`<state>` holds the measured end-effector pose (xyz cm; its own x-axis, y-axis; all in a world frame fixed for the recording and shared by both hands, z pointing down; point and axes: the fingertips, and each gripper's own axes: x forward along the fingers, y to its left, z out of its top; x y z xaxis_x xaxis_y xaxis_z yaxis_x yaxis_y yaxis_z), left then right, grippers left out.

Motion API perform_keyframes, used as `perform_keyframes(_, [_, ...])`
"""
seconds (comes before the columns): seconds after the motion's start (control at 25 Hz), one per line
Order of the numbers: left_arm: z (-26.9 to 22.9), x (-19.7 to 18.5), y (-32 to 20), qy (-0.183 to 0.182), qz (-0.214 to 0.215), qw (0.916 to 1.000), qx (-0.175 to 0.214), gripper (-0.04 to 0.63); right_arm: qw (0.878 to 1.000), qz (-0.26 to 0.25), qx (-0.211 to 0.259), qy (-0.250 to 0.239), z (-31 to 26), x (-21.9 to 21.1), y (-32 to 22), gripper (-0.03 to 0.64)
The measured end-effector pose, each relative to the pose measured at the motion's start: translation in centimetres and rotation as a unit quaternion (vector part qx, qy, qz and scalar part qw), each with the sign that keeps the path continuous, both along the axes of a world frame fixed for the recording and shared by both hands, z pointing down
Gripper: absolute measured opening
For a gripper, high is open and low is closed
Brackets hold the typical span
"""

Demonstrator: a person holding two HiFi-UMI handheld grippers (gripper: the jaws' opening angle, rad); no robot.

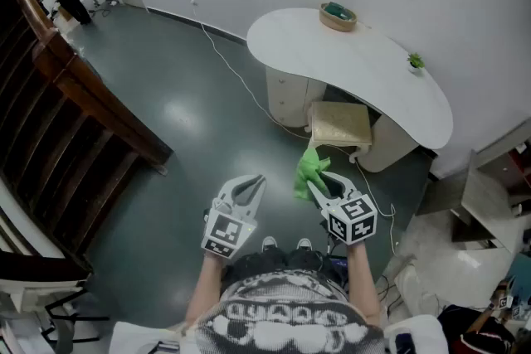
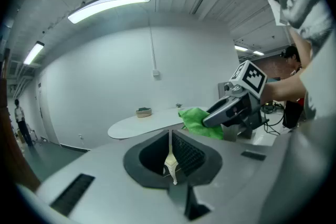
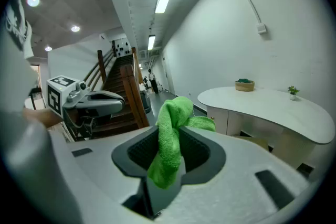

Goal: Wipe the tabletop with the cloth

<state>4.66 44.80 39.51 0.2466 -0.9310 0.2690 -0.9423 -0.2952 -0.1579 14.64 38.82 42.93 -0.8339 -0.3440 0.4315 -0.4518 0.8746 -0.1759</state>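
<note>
Approach step: cloth carried, tabletop not yet reached.

The green cloth hung clamped between the closed jaws of the right gripper, well apart from the white tabletop. The left gripper had its jaws together on nothing. Wiping had not begun; the next move likely required laying the cloth flat on the surface. A basket on the tabletop held something dark green, unidentifiable.
</note>
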Motion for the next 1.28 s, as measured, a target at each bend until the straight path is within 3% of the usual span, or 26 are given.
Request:
perform_keyframes(0.48, [-0.2,4.0,-2.8,0.002,0.000,1.0000,-0.003,0.018,1.000,-0.011,-0.003,-0.008,-0.6,3.0,-2.4,0.121])
perform_keyframes(0.88, [-1.0,6.4,-4.8,-0.016,-0.037,0.9992,0.009,0.018,0.999,-0.044,-0.004,-0.030,-0.7,5.3,-4.9,0.121])
perform_keyframes(1.12, [0.4,6.4,-5.1,-0.013,-0.073,0.9972,-0.010,0.018,0.996,-0.077,-0.027,-0.031,0.9,4.2,-6.4,0.121])
perform_keyframes(1.28, [1.5,3.7,-5.3,-0.009,-0.092,0.9955,-0.021,0.018,0.994,-0.094,-0.038,-0.027,2.1,1.5,-6.8,0.121])
